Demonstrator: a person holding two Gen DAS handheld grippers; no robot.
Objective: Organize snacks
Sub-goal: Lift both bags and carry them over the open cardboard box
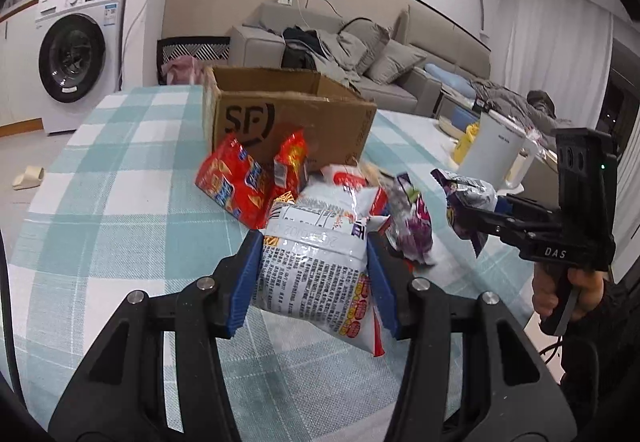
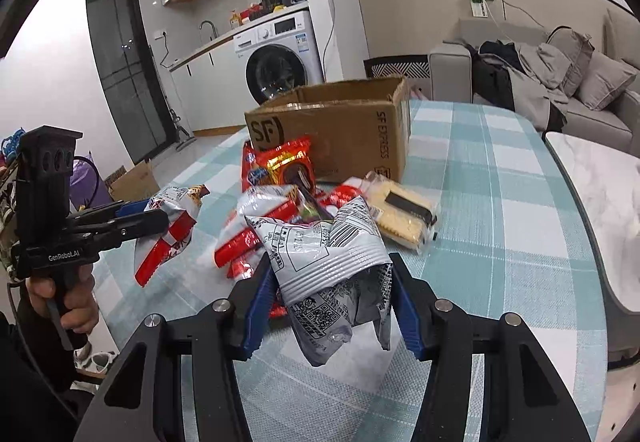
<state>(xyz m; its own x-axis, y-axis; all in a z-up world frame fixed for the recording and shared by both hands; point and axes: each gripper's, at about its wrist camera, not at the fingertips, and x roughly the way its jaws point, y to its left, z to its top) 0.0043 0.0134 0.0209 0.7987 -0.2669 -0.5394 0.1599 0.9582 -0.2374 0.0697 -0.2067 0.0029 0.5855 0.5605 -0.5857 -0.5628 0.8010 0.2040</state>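
Note:
My left gripper (image 1: 314, 254) is shut on a white and red snack packet (image 1: 316, 262), held above the checked tablecloth; it also shows in the right wrist view (image 2: 168, 226). My right gripper (image 2: 330, 274) is shut on a silver and purple snack packet (image 2: 332, 258), seen from the side in the left wrist view (image 1: 464, 202). A pile of snacks lies in front of an open SF cardboard box (image 1: 296, 114), (image 2: 332, 122): red packets (image 1: 236, 182), (image 2: 288, 166), a purple packet (image 1: 412, 226) and yellow crackers (image 2: 404, 210).
The table has a teal and white checked cloth (image 1: 120, 202). A white kettle (image 1: 496, 150) stands at its right side. A grey sofa (image 1: 360, 54) and a washing machine (image 1: 76, 54) stand behind. A marble side table (image 2: 600, 194) is at the right.

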